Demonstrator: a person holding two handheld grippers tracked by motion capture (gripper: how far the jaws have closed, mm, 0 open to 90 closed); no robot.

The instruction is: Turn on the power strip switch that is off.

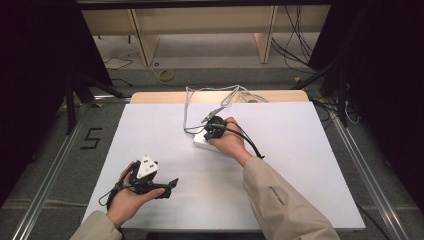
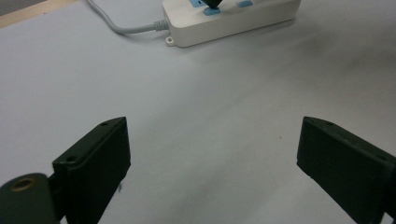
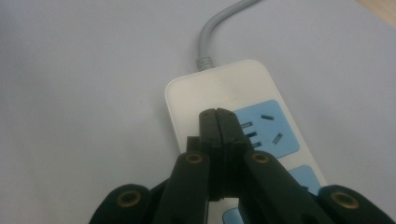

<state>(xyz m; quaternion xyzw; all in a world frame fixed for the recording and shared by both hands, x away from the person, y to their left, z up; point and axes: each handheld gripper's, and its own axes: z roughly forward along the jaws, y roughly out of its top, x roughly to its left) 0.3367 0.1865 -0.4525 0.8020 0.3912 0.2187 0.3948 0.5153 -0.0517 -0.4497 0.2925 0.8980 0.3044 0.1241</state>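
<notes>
Right gripper (image 3: 217, 114), jaws pressed together and empty, tips on the white plastic power strip (image 3: 219, 88) with blue socket panels, mid-table; right hand (image 1: 227, 142) bent over it. Left gripper (image 2: 212, 154), jaws wide, rests well short of the strip; its view shows the grey cord (image 2: 126, 27)

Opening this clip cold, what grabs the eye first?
The right gripper, fingers shut tight together, tips down on the white power strip with blue sockets, mid-table toward the far edge. Nearer the person, the left gripper hangs open over the bare white table.
</notes>
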